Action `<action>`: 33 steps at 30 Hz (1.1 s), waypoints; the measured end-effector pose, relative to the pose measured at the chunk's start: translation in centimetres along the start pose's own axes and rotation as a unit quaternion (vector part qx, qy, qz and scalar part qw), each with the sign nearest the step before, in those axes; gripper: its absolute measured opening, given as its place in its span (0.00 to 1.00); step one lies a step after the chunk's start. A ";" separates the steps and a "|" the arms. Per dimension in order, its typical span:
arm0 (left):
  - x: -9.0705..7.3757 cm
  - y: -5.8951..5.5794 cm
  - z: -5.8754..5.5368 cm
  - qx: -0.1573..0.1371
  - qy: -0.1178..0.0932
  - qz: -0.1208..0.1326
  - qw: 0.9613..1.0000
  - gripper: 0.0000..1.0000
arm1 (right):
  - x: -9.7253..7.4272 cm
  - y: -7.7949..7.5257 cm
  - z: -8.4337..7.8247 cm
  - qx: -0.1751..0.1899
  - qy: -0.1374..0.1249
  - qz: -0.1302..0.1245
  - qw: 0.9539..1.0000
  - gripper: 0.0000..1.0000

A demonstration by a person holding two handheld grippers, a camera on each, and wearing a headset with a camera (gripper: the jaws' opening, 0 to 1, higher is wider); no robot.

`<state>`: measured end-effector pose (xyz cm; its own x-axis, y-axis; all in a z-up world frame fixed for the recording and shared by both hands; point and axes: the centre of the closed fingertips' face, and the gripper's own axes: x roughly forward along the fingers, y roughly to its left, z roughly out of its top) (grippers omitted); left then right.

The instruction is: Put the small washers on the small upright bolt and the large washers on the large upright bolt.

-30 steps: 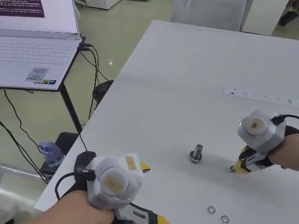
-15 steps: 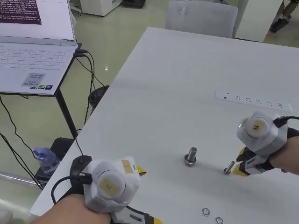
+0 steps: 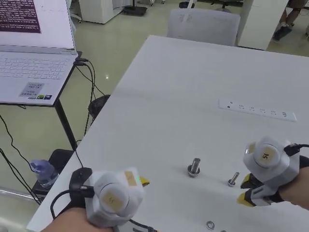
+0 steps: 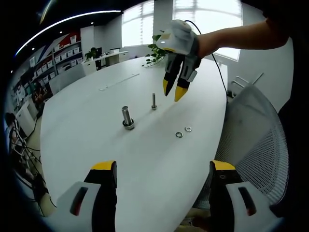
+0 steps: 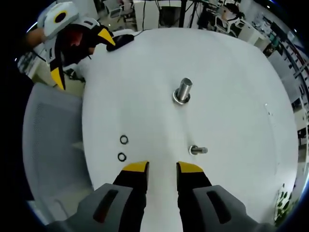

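The large bolt stands upright on the white table. To its right the small bolt also stands upright, free of any grip. My right gripper is open and empty, a short way back from the small bolt. Two small washers lie flat on the table near me; one washer lies at the head view's bottom edge. My left gripper is wide open and empty at the table's near left.
A white power strip lies across the table beyond the bolts. An open laptop sits on a stand left of the table, with cables and a water bottle on the floor below. A grey chair stands at the far end.
The small bolt, at the right gripper's fingertips a second ago, now stands alone on the table. The right gripper has drawn back from it toward me. The head camera has tilted up.
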<state>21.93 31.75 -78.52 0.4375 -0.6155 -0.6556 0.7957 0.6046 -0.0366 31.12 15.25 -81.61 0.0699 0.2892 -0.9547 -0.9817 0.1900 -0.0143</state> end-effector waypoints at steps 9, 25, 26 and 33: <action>0.1 -0.1 0.1 0.003 0.000 -0.004 1.000 0.78 | 0.1 2.7 -0.1 -0.008 -0.004 0.009 1.000 0.24; 0.0 0.0 0.1 0.005 -0.001 -0.002 1.000 0.77 | 1.9 6.2 -0.9 -0.029 -0.012 0.019 0.999 0.25; 0.0 0.0 0.0 0.005 0.000 -0.002 1.000 0.77 | 2.1 6.3 -1.0 -0.029 -0.012 0.019 0.999 0.25; 0.0 -0.2 -0.1 0.007 0.003 -0.005 1.000 0.76 | 4.2 7.2 -1.8 -0.045 -0.003 0.023 0.999 0.25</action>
<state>21.72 31.70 -78.58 0.4275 -0.6182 -0.6596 0.8057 0.5914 -0.0321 24.03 16.19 -86.27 0.0261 0.3019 -0.9530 -0.9957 0.0922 0.0020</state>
